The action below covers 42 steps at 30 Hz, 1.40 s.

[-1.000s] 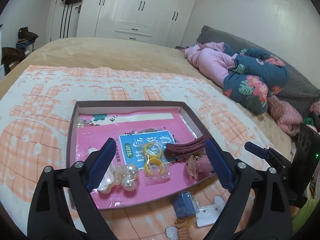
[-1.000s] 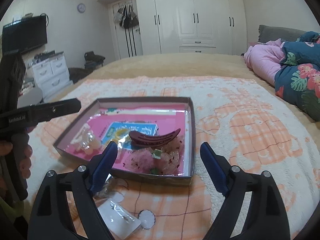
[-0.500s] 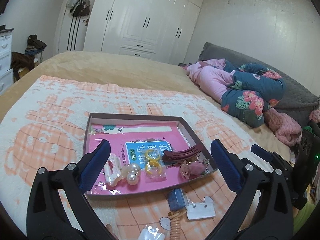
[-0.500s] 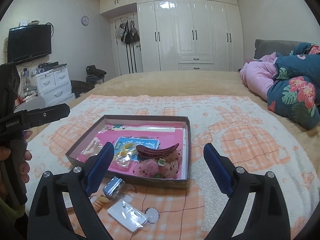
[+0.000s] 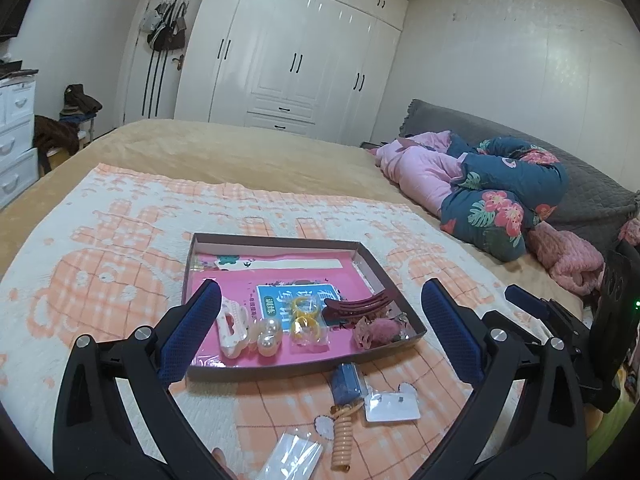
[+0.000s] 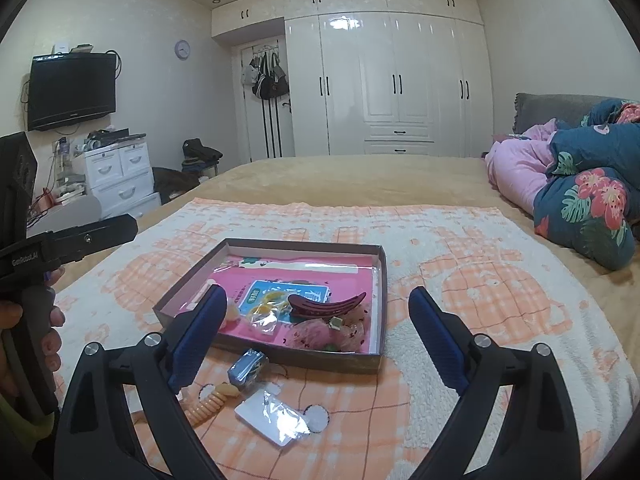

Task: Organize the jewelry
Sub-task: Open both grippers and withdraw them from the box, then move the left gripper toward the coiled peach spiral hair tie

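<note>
A shallow brown box with a pink floor lies on the blanket. In it are a dark red hair clip, yellow rings in a bag, pearl pieces, a white claw clip and a pink fluffy piece. In front of the box lie a blue packet, a white earring card, an orange coil tie and a clear bag. My left gripper and right gripper are open, empty and raised above the near items.
The orange-and-white blanket covers a tan bed. Pink and floral bedding is piled at the right. White wardrobes, a drawer unit and a wall TV stand beyond the bed.
Both grippers have pulled back and risen away from the box, which looks smaller now. More loose items in front of the box have come into view. Both stay open.
</note>
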Motion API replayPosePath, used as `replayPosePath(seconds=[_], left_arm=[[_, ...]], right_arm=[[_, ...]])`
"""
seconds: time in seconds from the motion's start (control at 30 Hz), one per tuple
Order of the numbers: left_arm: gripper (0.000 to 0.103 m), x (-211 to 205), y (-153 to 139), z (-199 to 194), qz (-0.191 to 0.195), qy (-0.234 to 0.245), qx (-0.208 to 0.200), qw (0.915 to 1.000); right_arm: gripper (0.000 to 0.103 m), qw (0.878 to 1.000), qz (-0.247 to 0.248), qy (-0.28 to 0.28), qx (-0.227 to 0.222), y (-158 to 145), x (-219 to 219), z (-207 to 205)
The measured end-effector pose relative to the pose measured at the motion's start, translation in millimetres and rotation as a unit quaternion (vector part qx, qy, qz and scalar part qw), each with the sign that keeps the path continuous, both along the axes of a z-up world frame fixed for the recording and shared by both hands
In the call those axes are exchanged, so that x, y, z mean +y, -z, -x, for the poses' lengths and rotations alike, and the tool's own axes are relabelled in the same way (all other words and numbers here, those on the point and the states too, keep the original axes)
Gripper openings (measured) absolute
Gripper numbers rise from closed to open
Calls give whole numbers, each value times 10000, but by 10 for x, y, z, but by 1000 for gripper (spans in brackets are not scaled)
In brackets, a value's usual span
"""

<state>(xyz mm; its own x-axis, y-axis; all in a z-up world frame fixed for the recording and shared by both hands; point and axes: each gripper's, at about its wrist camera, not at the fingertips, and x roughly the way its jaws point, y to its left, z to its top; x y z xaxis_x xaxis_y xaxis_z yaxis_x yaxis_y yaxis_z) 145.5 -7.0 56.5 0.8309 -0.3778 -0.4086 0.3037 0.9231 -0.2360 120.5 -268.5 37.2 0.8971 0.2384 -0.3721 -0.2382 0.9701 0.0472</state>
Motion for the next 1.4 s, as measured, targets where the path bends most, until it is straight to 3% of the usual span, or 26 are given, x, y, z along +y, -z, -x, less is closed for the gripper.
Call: replayPosePath(seconds=[0.77,1.4], left_arm=[[92,222,207,484,-274,-322,166,9990],[92,18,458,837,-483,34,273,9985]], right_arm=[[91,9994,150,-307,111,106,80,348],[91,9959,467,-650,416,393,194,513]])
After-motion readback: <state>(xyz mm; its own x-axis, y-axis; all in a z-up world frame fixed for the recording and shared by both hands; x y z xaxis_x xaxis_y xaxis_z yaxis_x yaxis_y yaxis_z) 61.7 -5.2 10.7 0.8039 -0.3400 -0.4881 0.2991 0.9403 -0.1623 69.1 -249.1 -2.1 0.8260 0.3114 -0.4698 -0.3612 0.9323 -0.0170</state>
